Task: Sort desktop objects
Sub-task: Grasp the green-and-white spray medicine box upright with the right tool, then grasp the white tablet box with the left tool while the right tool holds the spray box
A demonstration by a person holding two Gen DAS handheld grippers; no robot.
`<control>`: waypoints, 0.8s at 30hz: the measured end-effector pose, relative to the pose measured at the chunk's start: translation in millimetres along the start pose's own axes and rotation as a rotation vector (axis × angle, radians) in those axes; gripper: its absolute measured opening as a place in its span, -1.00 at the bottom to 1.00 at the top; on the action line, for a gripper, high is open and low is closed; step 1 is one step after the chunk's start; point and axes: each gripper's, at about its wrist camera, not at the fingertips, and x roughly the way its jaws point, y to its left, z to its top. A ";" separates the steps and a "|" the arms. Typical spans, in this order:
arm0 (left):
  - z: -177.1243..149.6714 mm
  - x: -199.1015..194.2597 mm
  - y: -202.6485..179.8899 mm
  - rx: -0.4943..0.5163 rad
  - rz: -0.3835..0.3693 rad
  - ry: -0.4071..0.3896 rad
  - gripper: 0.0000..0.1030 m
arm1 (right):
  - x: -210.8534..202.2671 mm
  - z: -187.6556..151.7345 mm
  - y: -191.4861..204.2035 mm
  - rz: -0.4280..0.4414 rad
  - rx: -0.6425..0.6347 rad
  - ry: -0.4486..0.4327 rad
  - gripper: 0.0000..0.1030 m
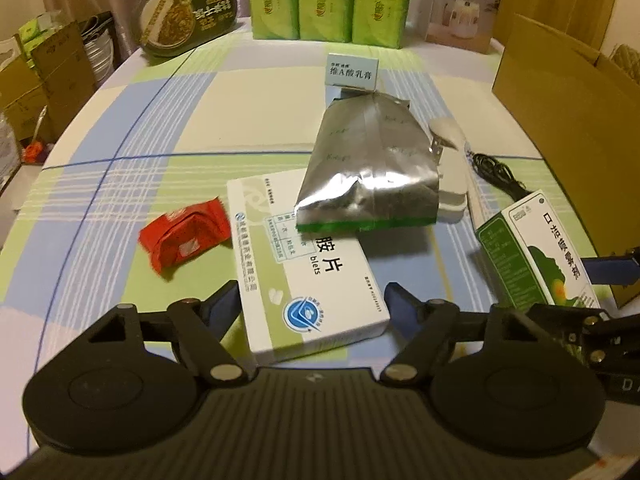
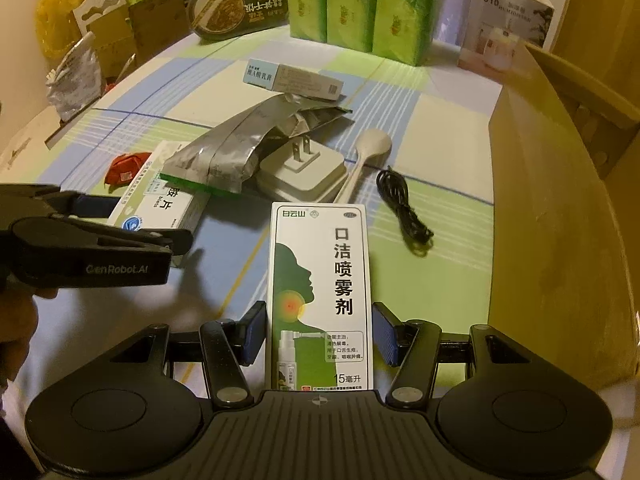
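My left gripper (image 1: 312, 304) is open, its fingers on either side of a white tablet box (image 1: 304, 264) that lies on the table; the box also shows in the right wrist view (image 2: 160, 204). A silver foil pouch (image 1: 372, 168) rests across the box's far end. My right gripper (image 2: 320, 332) has its pads pressed on a green-and-white spray box (image 2: 320, 292), also seen at the right of the left wrist view (image 1: 536, 252). A red packet (image 1: 186, 236) lies left of the tablet box.
A white plug adapter (image 2: 304, 172), a white spoon (image 2: 368, 156) and a black cable (image 2: 404, 204) lie mid-table. A small cream box (image 1: 352, 74) sits behind the pouch. A cardboard box (image 2: 560, 200) stands at right. Green tissue packs (image 1: 328, 4), a bowl meal (image 1: 188, 16) and a humidifier box (image 1: 464, 4) stand at the back.
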 end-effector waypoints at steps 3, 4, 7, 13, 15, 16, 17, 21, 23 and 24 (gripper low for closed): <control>-14.4 -15.7 -5.1 0.005 -0.010 0.025 0.42 | -7.6 -7.2 -1.3 0.015 0.033 0.013 0.02; -20.9 -22.1 -7.2 0.007 -0.019 0.034 0.42 | -10.7 -10.9 -1.5 0.020 0.043 0.018 0.02; -41.5 -43.3 -17.9 0.027 -0.053 0.046 0.38 | -21.6 -26.0 -3.4 0.028 0.074 0.030 0.02; -68.0 -74.5 -34.2 0.087 -0.063 0.015 0.37 | -37.3 -53.1 -7.2 0.026 0.107 0.051 0.02; -68.4 -75.4 -34.5 0.088 -0.051 0.001 0.40 | -39.9 -59.7 -6.8 0.022 0.106 0.034 0.03; -67.6 -75.0 -34.0 0.085 -0.052 0.001 0.41 | -40.9 -62.7 -6.2 0.020 0.103 0.028 0.03; -66.9 -74.5 -34.0 0.084 -0.053 -0.001 0.45 | -41.3 -65.1 -5.7 0.018 0.099 0.021 0.05; -65.6 -72.8 -35.8 0.100 -0.048 -0.020 0.50 | -42.8 -73.5 -4.7 0.003 0.087 -0.007 0.16; -65.8 -69.7 -36.9 0.104 -0.055 -0.019 0.50 | -42.6 -75.6 -5.7 0.000 0.081 -0.016 0.20; -65.7 -67.5 -38.7 0.112 -0.057 -0.020 0.50 | -42.9 -76.1 -6.1 0.000 0.076 -0.022 0.22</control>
